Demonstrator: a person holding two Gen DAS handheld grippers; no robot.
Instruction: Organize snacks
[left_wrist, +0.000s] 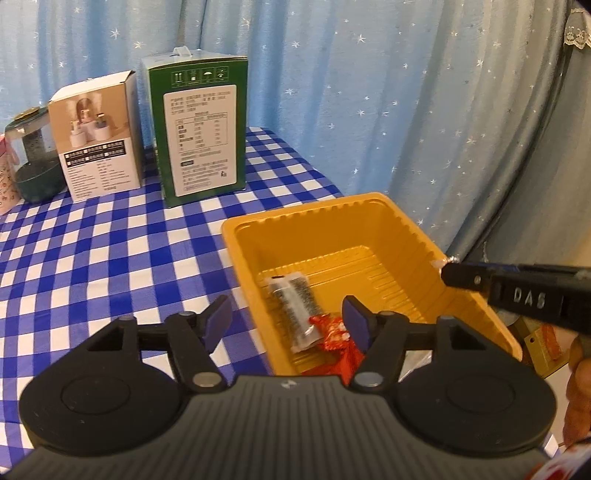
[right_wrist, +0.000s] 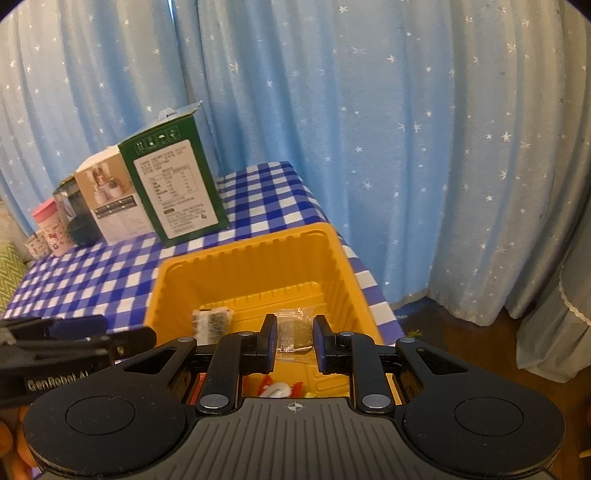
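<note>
Yellow tray (left_wrist: 369, 221) collects snacks: left hand-held gripper (left_wrist: 284, 321) gapes empty above a silver packet (left_wrist: 295, 306); right hand-held gripper (right_wrist: 294, 343) pinches a clear packet (right_wrist: 291, 332) over it.

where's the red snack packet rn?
The red snack packet lies inside the yellow tray, at its near end beside the silver packet. In the left wrist view it sits just ahead of the open left gripper.

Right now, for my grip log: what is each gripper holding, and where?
Left gripper: nothing, jaws open. Right gripper: apparently the small clear plastic snack packet, pinched across its near end.
</note>
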